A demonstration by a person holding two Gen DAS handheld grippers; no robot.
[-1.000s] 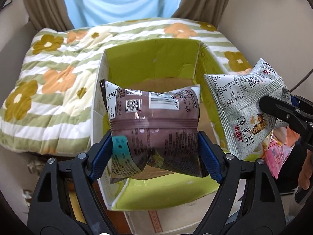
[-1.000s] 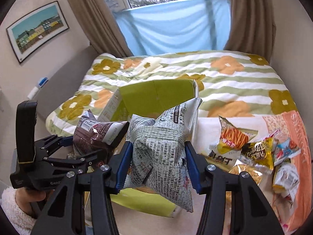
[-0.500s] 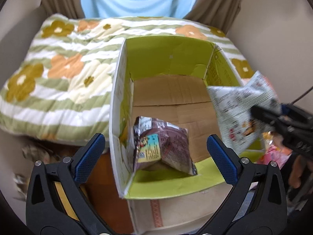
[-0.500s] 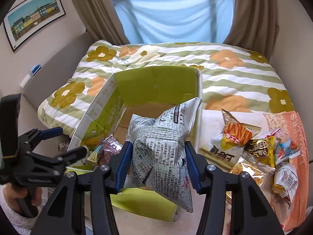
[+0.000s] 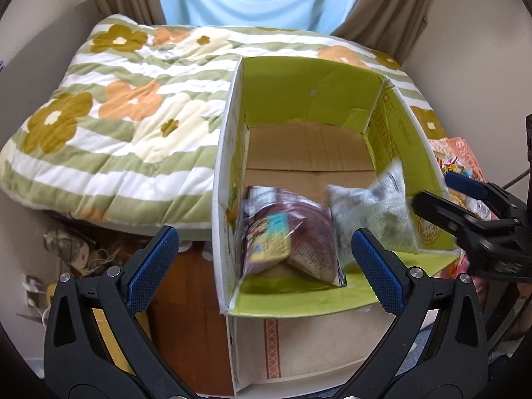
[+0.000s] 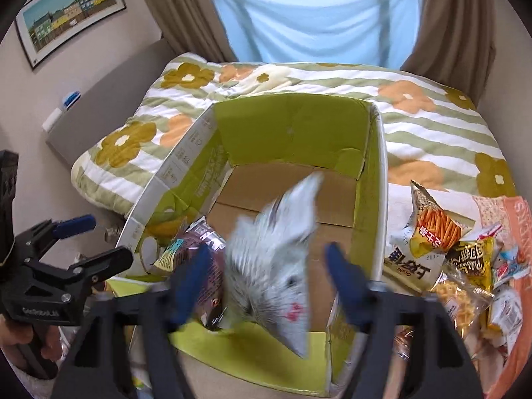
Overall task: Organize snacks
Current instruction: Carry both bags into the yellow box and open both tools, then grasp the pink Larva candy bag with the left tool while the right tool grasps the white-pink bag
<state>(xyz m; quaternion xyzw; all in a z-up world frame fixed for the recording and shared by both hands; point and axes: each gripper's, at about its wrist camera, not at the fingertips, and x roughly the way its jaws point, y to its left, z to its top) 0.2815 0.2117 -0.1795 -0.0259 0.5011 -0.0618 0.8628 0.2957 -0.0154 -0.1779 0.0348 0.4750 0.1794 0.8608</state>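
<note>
An open cardboard box with green flaps (image 5: 309,96) (image 6: 292,126) stands against the bed. A brown snack bag (image 5: 289,236) (image 6: 196,246) lies inside at its near left. A white-grey printed snack bag (image 5: 372,212) (image 6: 276,259) is blurred, dropping into the box beside the brown one. My left gripper (image 5: 262,266) is open and empty above the box's near left corner; it also shows in the right wrist view (image 6: 89,239). My right gripper (image 6: 266,282) is open just above the falling bag; it also shows in the left wrist view (image 5: 435,189).
A flowered quilt (image 5: 126,106) covers the bed behind and left of the box. Several loose snack bags (image 6: 442,242) lie on the bed right of the box. Clutter sits on the wooden floor (image 5: 179,286) at the left.
My left gripper opened and dropped the brown bag into the box, then drew back. My right gripper has just opened and the white-grey bag is falling into the box.
</note>
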